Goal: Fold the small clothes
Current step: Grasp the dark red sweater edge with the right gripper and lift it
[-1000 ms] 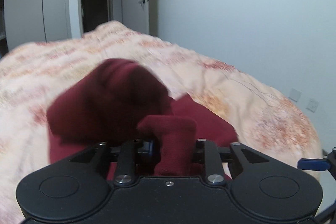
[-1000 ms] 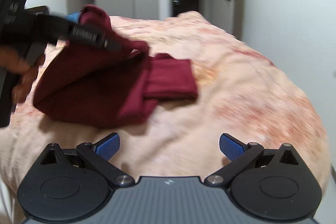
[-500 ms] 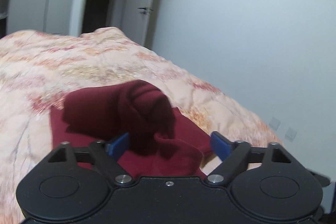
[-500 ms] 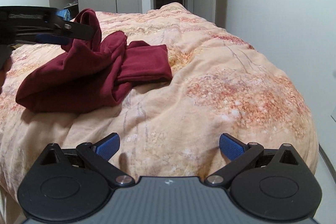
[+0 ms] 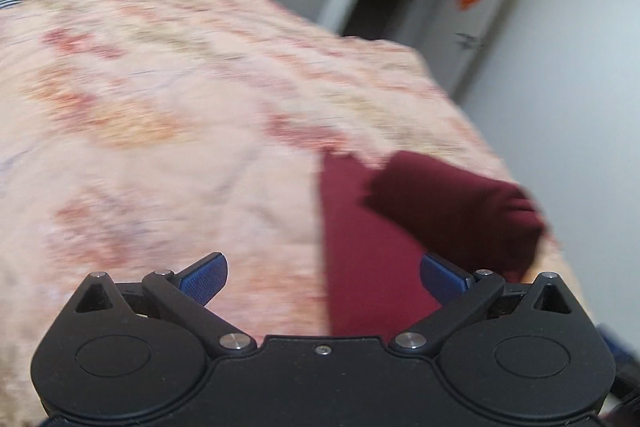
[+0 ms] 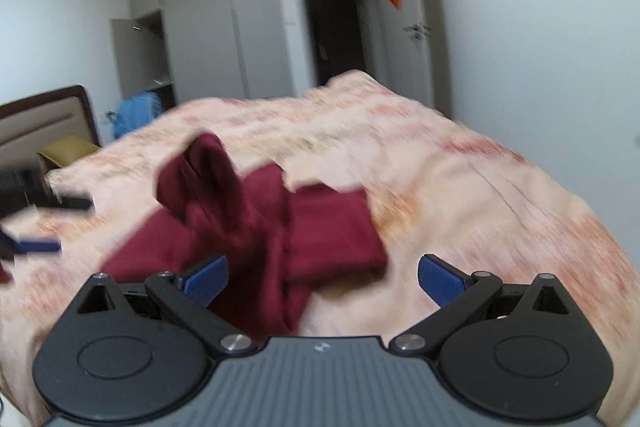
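Observation:
A dark red garment [image 6: 280, 227] lies crumpled on the bed, with one part humped up at its far left and a folded flap to the right. In the left wrist view the red garment [image 5: 400, 227] lies to the right, partly between the fingers. My left gripper [image 5: 323, 277] is open and empty, low over the quilt; it also shows at the left edge of the right wrist view [image 6: 36, 247]. My right gripper [image 6: 323, 277] is open and empty, just in front of the garment's near edge. Both views are blurred by motion.
The bed is covered by a peach floral quilt [image 6: 500, 207]. A headboard [image 6: 48, 115] and a yellow pillow [image 6: 68, 149] are at the far left. White wardrobes, a dark doorway [image 6: 336, 27] and a wall stand behind. The bed edge drops off at the right.
My left gripper let go of the garment, opened, and swung left, away from it. My right gripper moved in closer to the garment, staying open.

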The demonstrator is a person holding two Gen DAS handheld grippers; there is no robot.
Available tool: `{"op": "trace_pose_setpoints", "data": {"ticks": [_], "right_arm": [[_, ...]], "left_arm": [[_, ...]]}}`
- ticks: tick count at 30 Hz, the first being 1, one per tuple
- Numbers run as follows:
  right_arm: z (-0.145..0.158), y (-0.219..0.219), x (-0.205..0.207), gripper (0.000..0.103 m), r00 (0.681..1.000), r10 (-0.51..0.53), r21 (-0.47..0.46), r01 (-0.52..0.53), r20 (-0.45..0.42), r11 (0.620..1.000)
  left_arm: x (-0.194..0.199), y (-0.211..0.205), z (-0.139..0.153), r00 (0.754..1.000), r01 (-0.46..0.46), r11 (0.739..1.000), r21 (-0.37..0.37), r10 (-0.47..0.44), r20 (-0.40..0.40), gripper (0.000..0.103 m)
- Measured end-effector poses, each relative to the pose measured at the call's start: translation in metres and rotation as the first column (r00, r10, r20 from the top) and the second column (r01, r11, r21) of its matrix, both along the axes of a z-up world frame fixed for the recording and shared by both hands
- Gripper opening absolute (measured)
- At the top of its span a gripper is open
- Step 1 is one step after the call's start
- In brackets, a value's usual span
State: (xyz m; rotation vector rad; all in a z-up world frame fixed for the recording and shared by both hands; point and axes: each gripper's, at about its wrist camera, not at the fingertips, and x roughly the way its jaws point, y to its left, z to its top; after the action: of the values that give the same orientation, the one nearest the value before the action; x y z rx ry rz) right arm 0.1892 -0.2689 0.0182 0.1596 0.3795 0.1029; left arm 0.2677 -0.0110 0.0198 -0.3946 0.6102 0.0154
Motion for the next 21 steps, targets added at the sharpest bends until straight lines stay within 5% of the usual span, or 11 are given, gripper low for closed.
{"op": "trace_pose_setpoints", "data": {"ticks": [9, 18, 21], "right_arm": [[0.037, 0.059, 0.084, 0.101, 0.979, 0.200, -0.023, -0.199, 0.051, 0.980], [0.033, 0.069, 0.100, 0.025, 0.984, 0.168, -0.009, -0.168, 0.060, 0.986], [0.030, 0.045, 0.087, 0.018, 0.992, 0.091, 0.056, -0.096, 0.091, 0.994]], "left_arm": [[-0.003, 0.016, -0.015, 0.997, -0.033, 0.999, -0.028, 0.031, -0.065, 0.102], [-0.001, 0.006, -0.018, 0.997, -0.005, 1.000, -0.027, 0.003, -0.073, 0.102], [0.000, 0.003, -0.020, 0.997, 0.006, 0.999, -0.036, -0.009, -0.073, 0.102]]}}
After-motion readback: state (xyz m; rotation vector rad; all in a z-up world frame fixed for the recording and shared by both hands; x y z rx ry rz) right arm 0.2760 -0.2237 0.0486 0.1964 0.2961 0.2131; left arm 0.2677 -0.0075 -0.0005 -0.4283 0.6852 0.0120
